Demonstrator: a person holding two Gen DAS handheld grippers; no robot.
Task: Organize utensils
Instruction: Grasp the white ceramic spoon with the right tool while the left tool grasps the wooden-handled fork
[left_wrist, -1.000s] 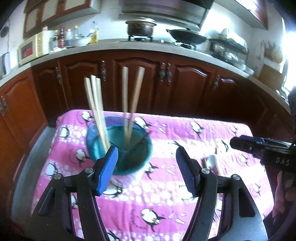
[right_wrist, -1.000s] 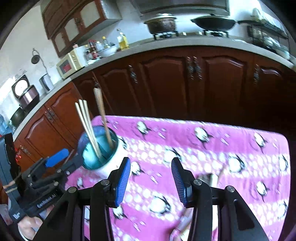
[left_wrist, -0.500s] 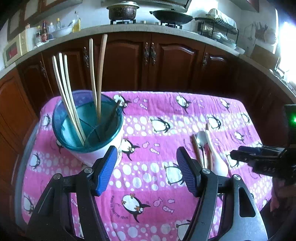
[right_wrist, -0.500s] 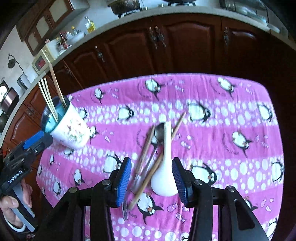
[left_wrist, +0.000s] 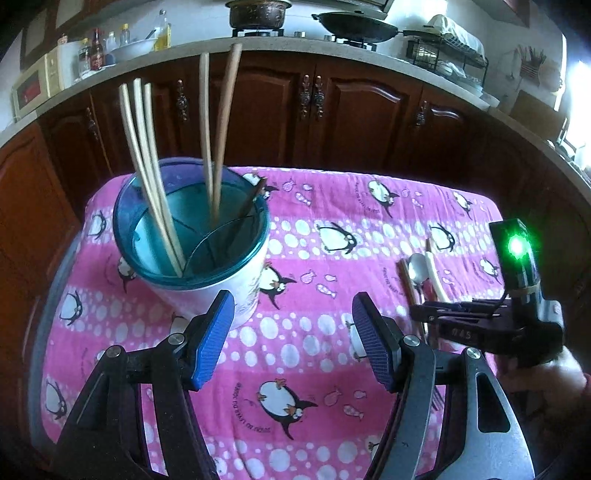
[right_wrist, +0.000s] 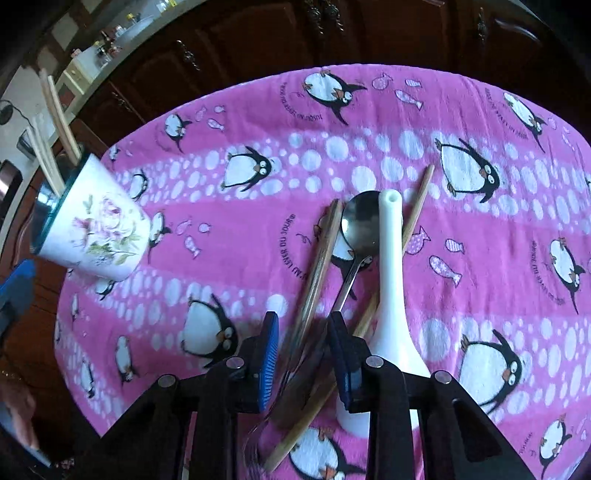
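A white floral cup with a teal rim (left_wrist: 192, 240) stands on the pink penguin cloth and holds several chopsticks (left_wrist: 151, 166). It also shows in the right wrist view (right_wrist: 96, 236). My left gripper (left_wrist: 293, 339) is open and empty just in front of the cup. My right gripper (right_wrist: 303, 358) is open, low over a pile of utensils: a metal spoon (right_wrist: 356, 236), a white ceramic spoon (right_wrist: 391, 280) and wooden chopsticks (right_wrist: 319, 266). Its jaws straddle the chopsticks and a fork handle without closing on them. The right gripper also shows in the left wrist view (left_wrist: 417, 314).
The pink cloth (right_wrist: 258, 122) covers a small table with edges all round. Dark wooden cabinets (left_wrist: 351, 110) and a counter with pots and bottles stand behind it.
My right gripper has dropped low over the utensil pile, its jaws now either side of the chopsticks. My left gripper has drawn closer to the cup.
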